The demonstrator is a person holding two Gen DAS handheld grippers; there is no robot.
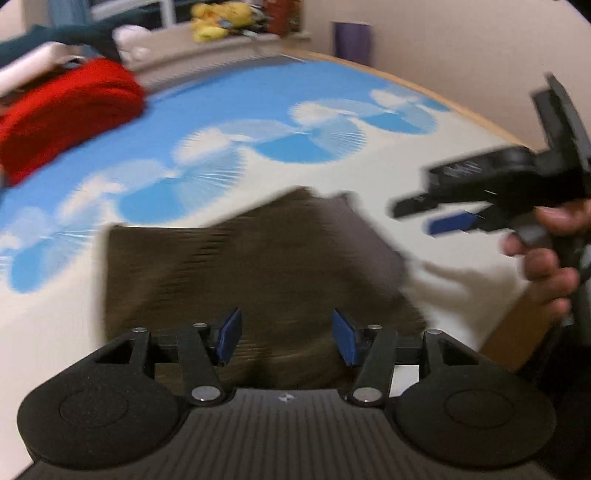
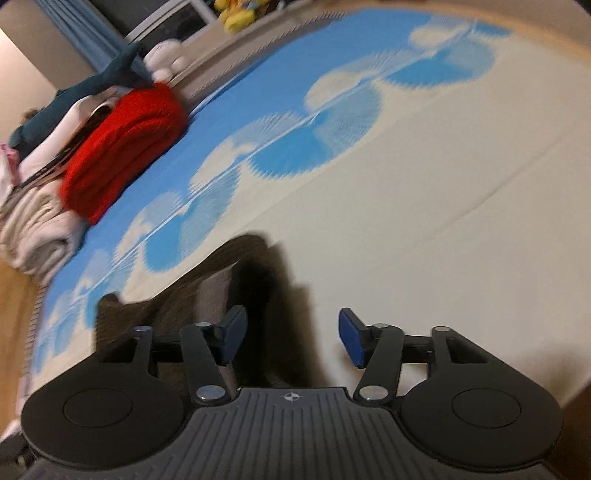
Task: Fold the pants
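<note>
The left gripper (image 1: 286, 338) hangs over the folded brown pants (image 1: 258, 266), blue pads spread with nothing between them. The right gripper (image 2: 291, 339) is likewise released, empty, above the pants' right edge; a hand (image 1: 546, 258) carries it. The pants lie on a bed sheet (image 1: 369, 177), cream with blue fan circles. A red folded garment (image 2: 125, 147) tops a pile of laundry at the far left. Yellow plush toys (image 1: 221, 18) sit on the window ledge beyond.
</note>
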